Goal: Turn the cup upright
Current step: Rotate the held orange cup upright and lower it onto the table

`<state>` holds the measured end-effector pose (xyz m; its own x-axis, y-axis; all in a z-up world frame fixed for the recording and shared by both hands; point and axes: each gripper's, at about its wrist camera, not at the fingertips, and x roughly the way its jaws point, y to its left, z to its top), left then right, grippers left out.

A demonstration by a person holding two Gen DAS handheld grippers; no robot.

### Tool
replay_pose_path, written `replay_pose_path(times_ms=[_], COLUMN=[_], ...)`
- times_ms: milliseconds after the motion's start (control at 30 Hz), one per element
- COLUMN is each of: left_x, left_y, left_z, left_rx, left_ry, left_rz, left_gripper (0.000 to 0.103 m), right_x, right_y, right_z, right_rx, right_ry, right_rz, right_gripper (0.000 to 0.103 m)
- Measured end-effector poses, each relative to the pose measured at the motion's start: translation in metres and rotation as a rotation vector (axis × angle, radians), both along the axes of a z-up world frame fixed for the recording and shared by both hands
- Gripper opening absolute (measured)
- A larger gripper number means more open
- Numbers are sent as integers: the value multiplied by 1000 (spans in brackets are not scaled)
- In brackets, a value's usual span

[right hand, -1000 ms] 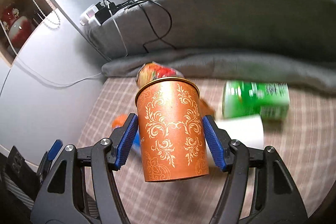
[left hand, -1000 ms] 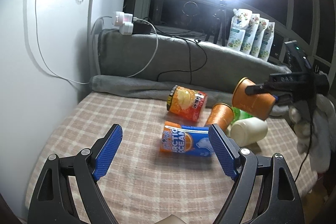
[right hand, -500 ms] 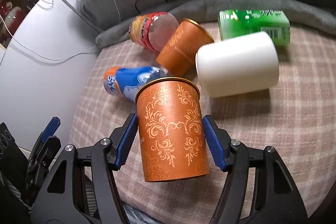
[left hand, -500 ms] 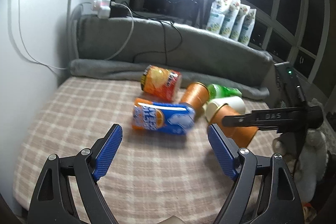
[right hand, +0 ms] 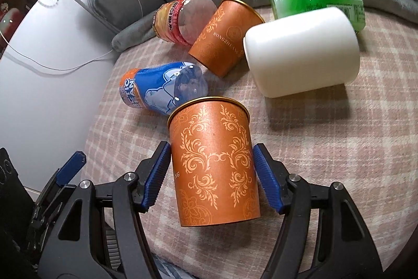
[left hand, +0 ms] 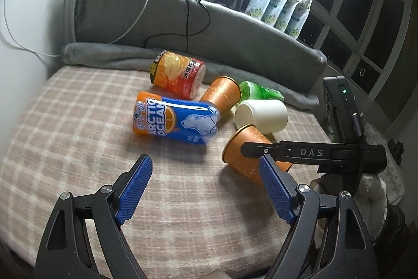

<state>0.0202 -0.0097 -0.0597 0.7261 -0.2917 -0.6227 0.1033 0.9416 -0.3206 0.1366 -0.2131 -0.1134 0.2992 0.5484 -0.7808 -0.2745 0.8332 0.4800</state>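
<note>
R gripper clamped on an orange paper cup w/ gold scroll print, blue pads on both sides, gold rim pointing away from the cam; cup tilted just above the checked blanket. Partial "NG" readable on its side. L gripper empty, jaws wide apart, hovering near that cup. Landmark = white cup, lying on its side beyond the held cup. Just beside it: 2nd orange cup, "RONGZHUANG". Behind it: green pack. Further off: blue "ARCTIC OCEAN" can, polar bear; red-orange can.
</note>
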Motion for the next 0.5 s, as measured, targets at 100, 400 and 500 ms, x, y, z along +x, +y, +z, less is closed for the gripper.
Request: replay_pose_path(times_ms=[100, 400, 500], left_x=[3, 12, 22], left_y=[0, -5, -9], left_z=[-4, -9, -18], left_rx=[-7, -60, -119], left_ry=[21, 76, 132], left_rz=[-7, -51, -81], left_gripper=[83, 83, 83], right_x=[-1, -14, -25], right_y=[2, -20, -37], right_z=[-1, 24, 31], right_rx=[11, 42, 41], right_ry=[9, -67, -95], right_rz=[14, -6, -29], right_gripper=[73, 81, 81])
